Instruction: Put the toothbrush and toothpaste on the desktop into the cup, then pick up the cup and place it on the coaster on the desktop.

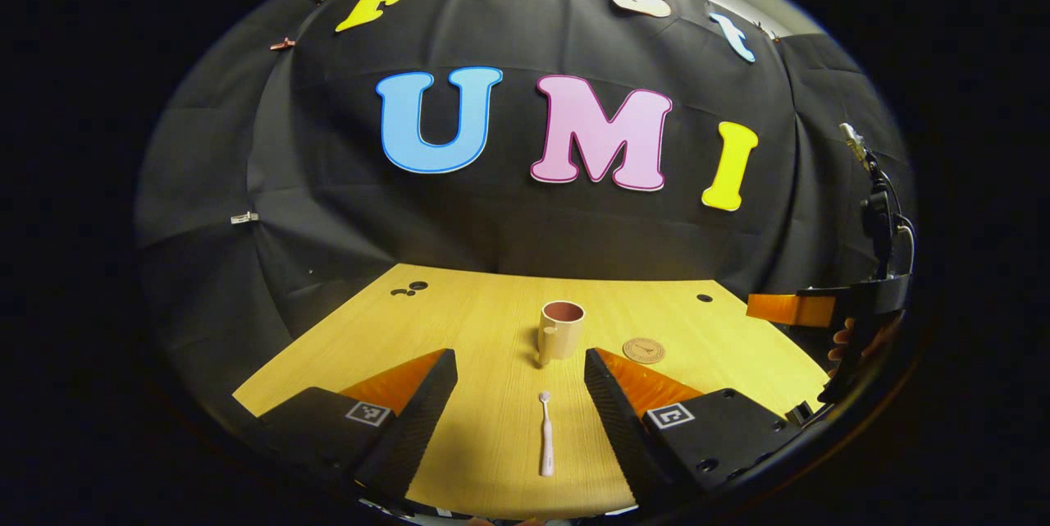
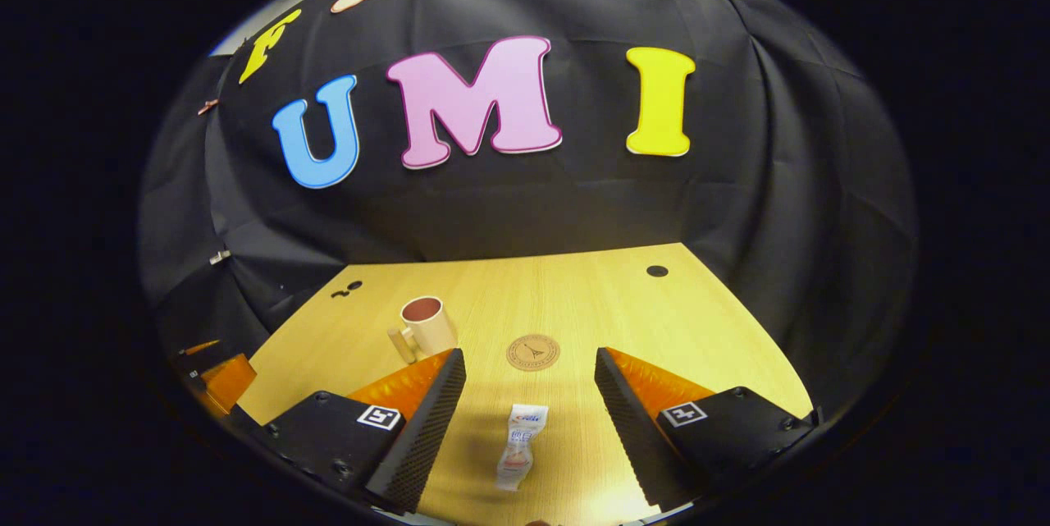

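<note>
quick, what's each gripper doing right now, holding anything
Left gripper: open, holding nothing, toothbrush lying on the desk between its fingers.
Right gripper: open, holding nothing, toothpaste lying between its fingers.

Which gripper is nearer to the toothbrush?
Left. The left gripper hangs open with the toothbrush lying between its fingers. The right gripper is off to the side, open over the toothpaste.
</note>
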Demonstrator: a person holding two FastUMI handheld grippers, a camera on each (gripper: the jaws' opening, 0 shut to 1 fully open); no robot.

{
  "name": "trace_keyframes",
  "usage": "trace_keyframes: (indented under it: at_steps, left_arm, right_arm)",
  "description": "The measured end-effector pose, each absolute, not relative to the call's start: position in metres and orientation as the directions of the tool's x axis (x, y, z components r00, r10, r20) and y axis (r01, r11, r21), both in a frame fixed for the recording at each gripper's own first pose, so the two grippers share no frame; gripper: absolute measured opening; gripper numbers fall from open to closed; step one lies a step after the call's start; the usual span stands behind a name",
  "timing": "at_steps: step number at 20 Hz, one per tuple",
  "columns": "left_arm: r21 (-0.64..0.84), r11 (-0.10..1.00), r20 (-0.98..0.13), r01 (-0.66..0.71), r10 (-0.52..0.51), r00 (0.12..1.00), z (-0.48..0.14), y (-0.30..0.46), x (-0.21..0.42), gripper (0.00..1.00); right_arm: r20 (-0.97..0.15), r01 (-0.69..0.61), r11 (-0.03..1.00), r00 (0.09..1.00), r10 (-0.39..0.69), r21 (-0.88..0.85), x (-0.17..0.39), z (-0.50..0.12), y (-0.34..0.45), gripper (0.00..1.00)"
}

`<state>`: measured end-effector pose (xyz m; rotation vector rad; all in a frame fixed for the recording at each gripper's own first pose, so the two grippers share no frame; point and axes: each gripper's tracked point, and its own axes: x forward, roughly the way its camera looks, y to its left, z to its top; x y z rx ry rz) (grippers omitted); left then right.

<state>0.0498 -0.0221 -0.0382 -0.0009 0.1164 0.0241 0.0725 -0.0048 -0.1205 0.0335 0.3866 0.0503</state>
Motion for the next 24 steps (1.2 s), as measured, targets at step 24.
trace_keyframes:
  at_steps: [24]
  left_arm:
    - [0.062,0.984,-0.288,-0.167,0.178,0.941,-0.082,-0.007,0.04,0.97]
  right_arm:
    - [-0.842,-0.026,0.999,0.54,-0.011,-0.03,0.069,-0.328,0.009,0.99]
